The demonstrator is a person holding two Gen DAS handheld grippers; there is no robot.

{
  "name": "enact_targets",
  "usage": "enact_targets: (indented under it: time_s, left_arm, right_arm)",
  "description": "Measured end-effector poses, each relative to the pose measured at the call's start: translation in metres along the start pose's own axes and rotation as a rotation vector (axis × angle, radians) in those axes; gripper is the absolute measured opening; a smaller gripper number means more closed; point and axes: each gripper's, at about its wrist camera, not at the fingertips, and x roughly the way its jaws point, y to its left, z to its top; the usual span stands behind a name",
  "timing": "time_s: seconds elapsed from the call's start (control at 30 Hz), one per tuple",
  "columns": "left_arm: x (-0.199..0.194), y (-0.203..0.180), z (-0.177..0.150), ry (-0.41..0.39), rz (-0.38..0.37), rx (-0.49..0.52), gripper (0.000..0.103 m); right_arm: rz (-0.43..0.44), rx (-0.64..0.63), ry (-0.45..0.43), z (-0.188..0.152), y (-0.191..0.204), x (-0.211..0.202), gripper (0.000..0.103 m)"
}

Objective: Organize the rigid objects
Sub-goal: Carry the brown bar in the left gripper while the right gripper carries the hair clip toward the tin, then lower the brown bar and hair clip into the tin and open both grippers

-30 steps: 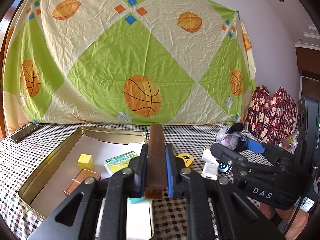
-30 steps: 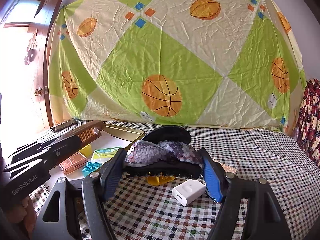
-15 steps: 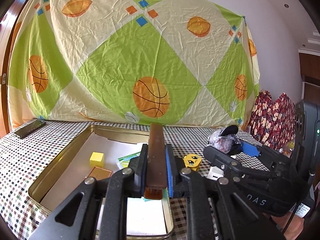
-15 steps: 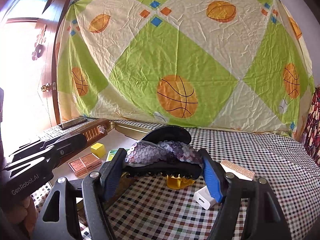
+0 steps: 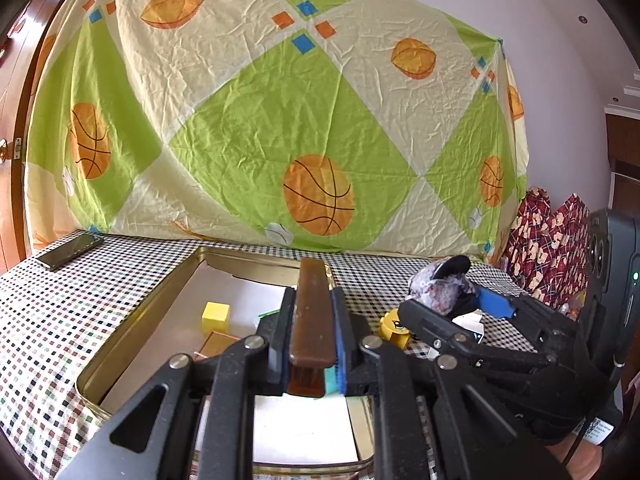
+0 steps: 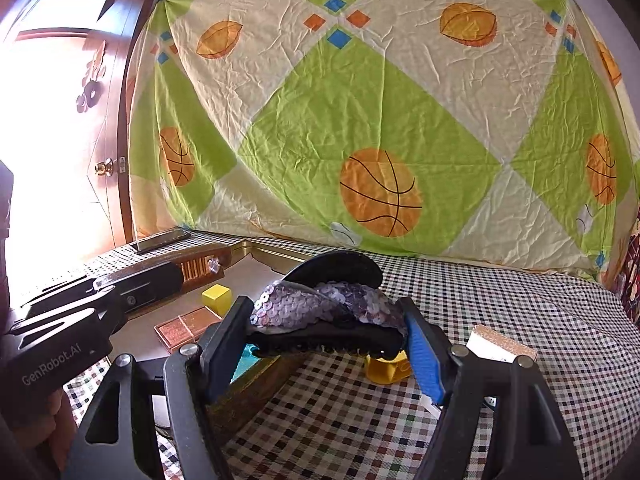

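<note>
- Brown comb sits clamped edge-up between the narrow-set jaws of the left gripper, held above the gold tin in the left wrist view
- Inside the tin lie a yellow cube, a copper case and a white card
- To the right in that view, the right gripper carries a sequinned clip over the checked cloth, with a yellow toy on the cloth below it
- A phone lies at the far left of the cloth, and a basketball-print sheet hangs behind
- From the right wrist view, the right gripper stands about half open, its pads pressing the ends of the clip, held clear of the checked cloth
- Under it stand the toy and, to the right, a white box
- At left, the left gripper holds the comb over the tin, near the cube and case
</note>
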Motion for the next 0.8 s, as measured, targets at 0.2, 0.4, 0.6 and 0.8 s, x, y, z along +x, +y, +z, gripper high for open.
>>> enact_targets:
  time_s: [0.2,0.4,0.6,0.8]
  left_arm:
    - [-0.002,0.011,0.000,0.003,0.011,-0.015,0.014]
    - [-0.004,0.020,0.002,0.000,0.026,-0.020,0.014]
    - [-0.006,0.031,0.004,-0.005,0.043,-0.033,0.014]
    - [-0.005,0.043,0.004,-0.001,0.062,-0.039,0.014]
  right_arm:
    - [0.012,-0.009,0.002,0.002,0.008,0.005,0.074]
    - [0.028,-0.027,0.004,0.003,0.019,0.009,0.074]
    - [0.041,-0.050,0.008,0.004,0.031,0.015,0.074]
    - [0.055,-0.072,0.018,0.007,0.041,0.022,0.074]
